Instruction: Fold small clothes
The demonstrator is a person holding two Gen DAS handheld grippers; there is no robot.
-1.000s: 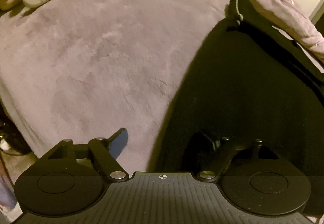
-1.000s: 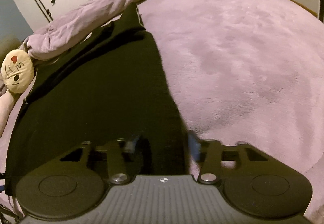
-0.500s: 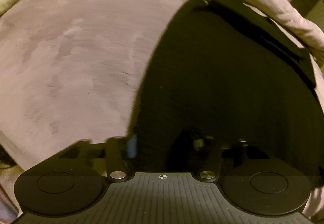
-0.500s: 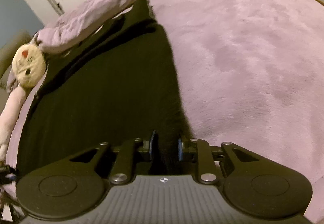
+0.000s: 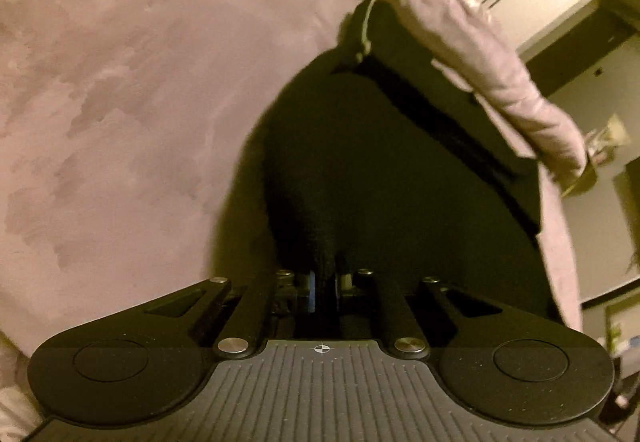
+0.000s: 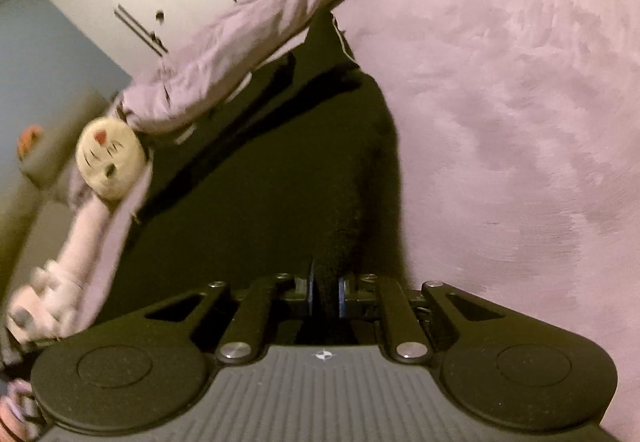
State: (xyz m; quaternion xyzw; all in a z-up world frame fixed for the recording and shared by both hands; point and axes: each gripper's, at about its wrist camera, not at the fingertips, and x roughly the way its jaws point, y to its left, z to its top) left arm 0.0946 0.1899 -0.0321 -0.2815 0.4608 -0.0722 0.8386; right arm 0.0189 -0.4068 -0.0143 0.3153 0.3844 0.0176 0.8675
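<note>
Both grippers, left and right, pinch the near edge of the black garment on the purple blanket.

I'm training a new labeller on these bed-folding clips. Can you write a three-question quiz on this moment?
1. True or false: the left gripper is shut on the black garment.
2. What does the right gripper pinch? A) plush toy B) black garment C) purple blanket
3. What surface does the garment lie on?

Key:
1. True.
2. B; the plush toy lies apart, off to the left in the right wrist view.
3. The purple blanket.
</note>
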